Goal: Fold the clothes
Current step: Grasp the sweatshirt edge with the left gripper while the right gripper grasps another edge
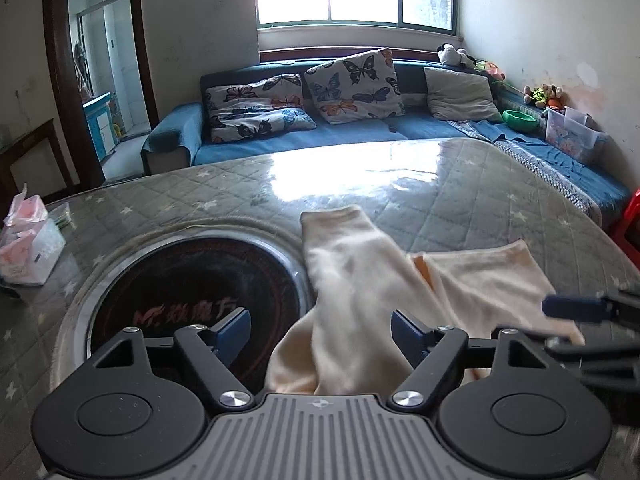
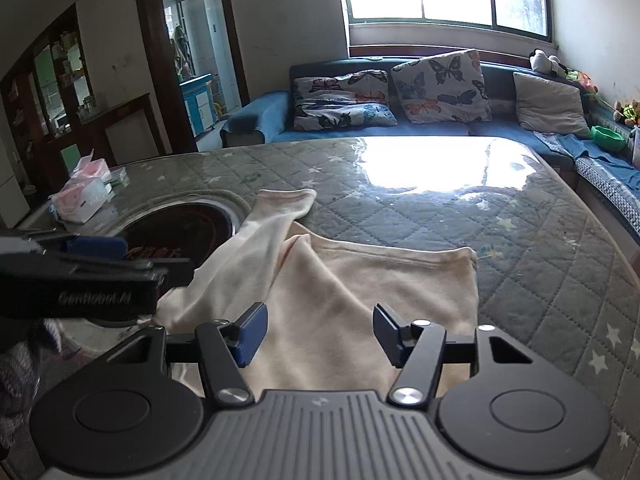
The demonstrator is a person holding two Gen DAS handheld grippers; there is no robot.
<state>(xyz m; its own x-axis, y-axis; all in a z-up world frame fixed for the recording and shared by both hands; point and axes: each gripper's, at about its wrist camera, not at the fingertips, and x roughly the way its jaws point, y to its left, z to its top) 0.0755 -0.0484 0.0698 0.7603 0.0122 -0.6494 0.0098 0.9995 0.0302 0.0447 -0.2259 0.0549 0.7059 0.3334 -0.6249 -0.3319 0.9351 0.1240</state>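
On the quilted table [image 2: 520,248], both spread claws [image 1: 320,332] [image 2: 318,332] hover over a cream garment [image 2: 340,280] beside the tissue box [image 1: 28,248].

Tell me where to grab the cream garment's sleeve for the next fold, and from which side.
Judgement call: take the sleeve at its cuff end. It lies flat, stretched away from the garment's body toward the round hob, with a free edge on the quilted table cover. Come from the left side with the open left gripper, pinching across the cuff's width.

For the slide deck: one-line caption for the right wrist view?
Open right gripper above cream garment on quilted table, left gripper alongside.
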